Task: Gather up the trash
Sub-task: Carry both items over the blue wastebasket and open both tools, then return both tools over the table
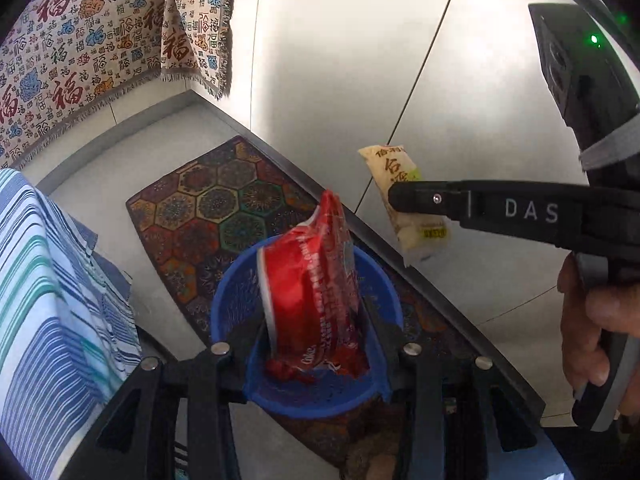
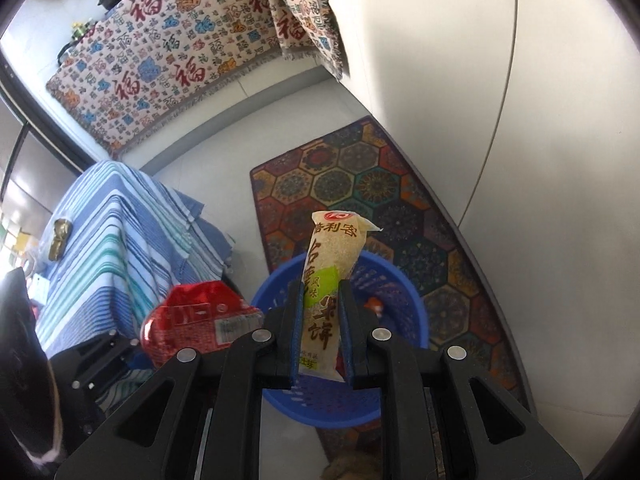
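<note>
A crumpled red plastic snack wrapper (image 1: 312, 280) stands on end between the fingers of the left gripper (image 1: 314, 320), directly over the mouth of a round blue perforated plastic basket (image 1: 228, 300). The fingers flank the wrapper closely, but whether their pads press on it I cannot tell: the wrapper itself hides the contact. A long, pale yellow rice-cracker packet with a green patch and printed characters (image 2: 324, 280) sits upright between the blue-lined fingers of the right gripper (image 2: 322, 312), which stand narrowly apart on either side of its middle; the pads lie against it and pinch it. This packet too hangs above the basket, near its rim. In the left view the right gripper reaches in from the right side, a hand (image 1: 592, 320) wrapped around its handle.

The basket rests on a dark rug patterned with coloured hexagons (image 2: 340, 180), which lies on a pale floor along a white panelled wall (image 2: 520, 120). Near the basket is a blue, white and teal striped cloth (image 2: 120, 232) draped over furniture. Further off hangs a cream fringed textile with red characters (image 2: 180, 52).
</note>
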Demonstrator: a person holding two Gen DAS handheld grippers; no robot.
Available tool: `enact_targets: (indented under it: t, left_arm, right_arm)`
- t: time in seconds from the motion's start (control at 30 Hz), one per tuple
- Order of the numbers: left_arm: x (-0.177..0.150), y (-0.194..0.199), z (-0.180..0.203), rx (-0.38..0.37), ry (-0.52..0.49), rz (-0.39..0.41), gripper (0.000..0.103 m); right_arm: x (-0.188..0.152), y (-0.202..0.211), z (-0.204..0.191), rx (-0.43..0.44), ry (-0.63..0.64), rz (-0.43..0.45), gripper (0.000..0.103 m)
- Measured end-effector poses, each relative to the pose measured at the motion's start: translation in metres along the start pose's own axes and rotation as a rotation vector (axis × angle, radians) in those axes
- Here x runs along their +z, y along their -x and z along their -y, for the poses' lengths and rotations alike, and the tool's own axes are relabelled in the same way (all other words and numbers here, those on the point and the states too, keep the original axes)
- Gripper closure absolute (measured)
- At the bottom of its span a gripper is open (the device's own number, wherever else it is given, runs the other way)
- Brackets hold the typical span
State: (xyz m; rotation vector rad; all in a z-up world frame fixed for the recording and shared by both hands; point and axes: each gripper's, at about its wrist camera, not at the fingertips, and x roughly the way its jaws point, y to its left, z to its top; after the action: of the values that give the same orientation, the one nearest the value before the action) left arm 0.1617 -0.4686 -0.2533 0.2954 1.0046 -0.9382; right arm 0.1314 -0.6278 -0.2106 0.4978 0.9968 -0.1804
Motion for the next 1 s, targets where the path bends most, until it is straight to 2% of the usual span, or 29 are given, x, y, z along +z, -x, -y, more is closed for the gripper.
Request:
enact_targets:
  t: [0.03, 0.1, 0.3, 0.37, 0.43, 0.6, 0.7, 0.83, 0.93, 1.0]
  left_arm:
    - [0.0, -0.004, 0.001, -0.003, 0.002, 0.005, 0.041]
    - [0.002, -0.009, 0.0, 0.003, 0.011, 0.017, 0.029]
    - [0.003, -0.004, -0.006, 0.017, 0.033, 0.05, 0.029]
    - [-0.001, 0.015, -0.006, 0.023, 0.028, 0.089, 0.029]
    - [-0.008, 0.045, -0.006, 0.03, 0.018, 0.14, 0.029]
    - [-0.043, 0.128, -0.016, 0.054, 0.029, 0.216, 0.028]
    - [-0.078, 0.171, -0.039, 0.114, 0.059, 0.228, 0.023]
    - [-0.129, 0.206, -0.092, 0.199, 0.176, 0.176, 0.023]
    - [-0.168, 0.225, -0.141, 0.301, 0.267, 0.138, 0.023]
    - [-0.191, 0.239, -0.173, 0.373, 0.322, 0.121, 0.023]
  right_arm:
    - [0.0, -0.001, 0.001, 0.009, -0.006, 0.003, 0.071]
    - [0.001, 0.0, 0.002, 0.026, -0.025, 0.011, 0.046]
    - [0.001, 0.018, 0.0, -0.017, -0.013, 0.087, 0.043]
    - [0.0, 0.024, -0.005, -0.053, 0.007, 0.123, 0.031]
    - [-0.003, 0.028, -0.012, -0.102, 0.022, 0.144, 0.0]
    - [-0.009, 0.043, -0.038, -0.188, 0.116, 0.188, 0.001]
    - [-0.014, 0.059, -0.072, -0.212, 0.169, 0.255, 0.001]
    - [-0.037, 0.072, -0.148, -0.147, 0.265, 0.302, 0.001]
    - [-0.069, 0.067, -0.217, -0.074, 0.399, 0.272, 0.001]
    - [-0.096, 0.056, -0.266, -0.007, 0.495, 0.222, 0.001]
